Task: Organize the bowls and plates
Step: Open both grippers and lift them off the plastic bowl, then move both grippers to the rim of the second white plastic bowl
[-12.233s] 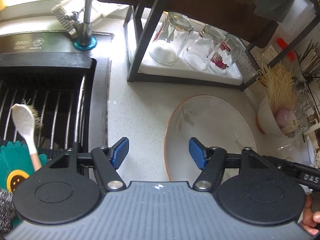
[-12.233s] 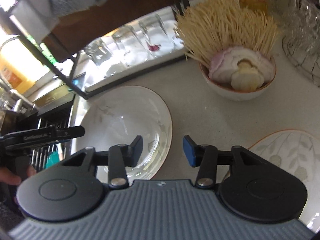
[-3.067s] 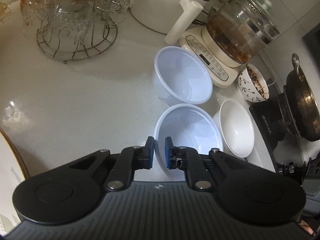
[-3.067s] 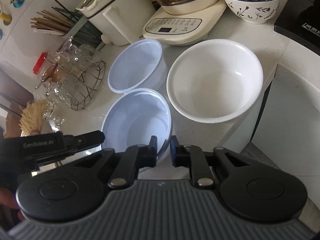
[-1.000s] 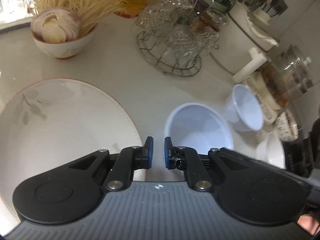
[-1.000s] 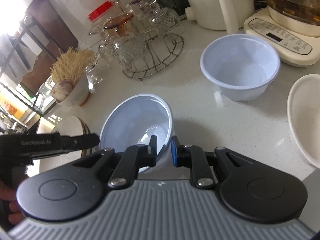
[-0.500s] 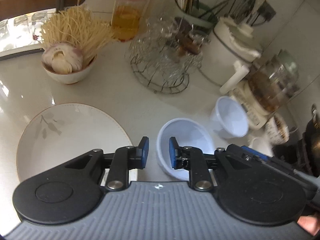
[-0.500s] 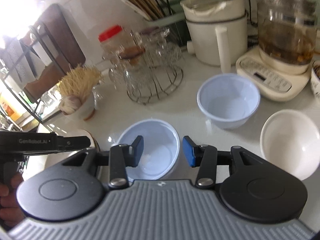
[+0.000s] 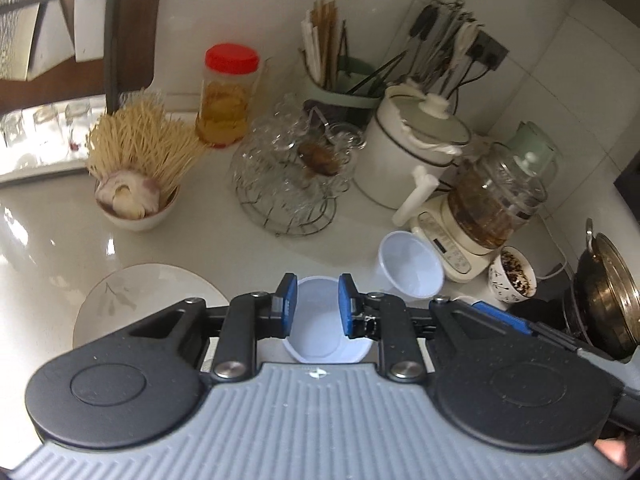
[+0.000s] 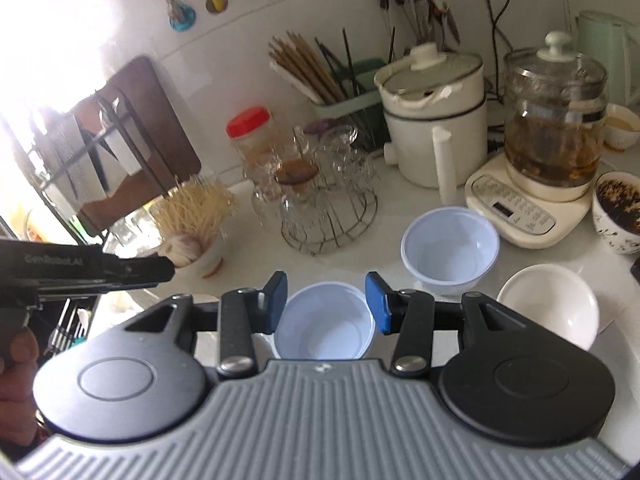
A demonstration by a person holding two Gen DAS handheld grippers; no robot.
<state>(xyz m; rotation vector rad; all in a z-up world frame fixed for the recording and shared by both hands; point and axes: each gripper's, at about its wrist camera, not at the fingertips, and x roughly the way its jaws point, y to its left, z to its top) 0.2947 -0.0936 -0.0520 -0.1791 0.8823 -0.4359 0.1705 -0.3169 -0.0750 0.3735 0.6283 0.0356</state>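
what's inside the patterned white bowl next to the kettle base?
The patterned white bowl beside the cream kettle base is filled near its rim with dark, speckled loose bits. What lies beneath that top layer is covered, and the bowl's right side runs out of frame.

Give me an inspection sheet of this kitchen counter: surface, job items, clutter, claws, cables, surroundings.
Surface: pale glossy counter, crowded along the wall.
Job's things: leaf-print plate; two pale blue bowls, near one set down beside the plate, far one by the cooker base; white bowl.
Clutter: wire rack of glassware, red-lidded jar, noodle bowl, white pot, glass kettle, bowl of dried bits.
Grippers: left claw and right claw both just opened, holding nothing.
Cables: black cords to wall sockets.
Surroundings: tiled wall, dish rack at left.
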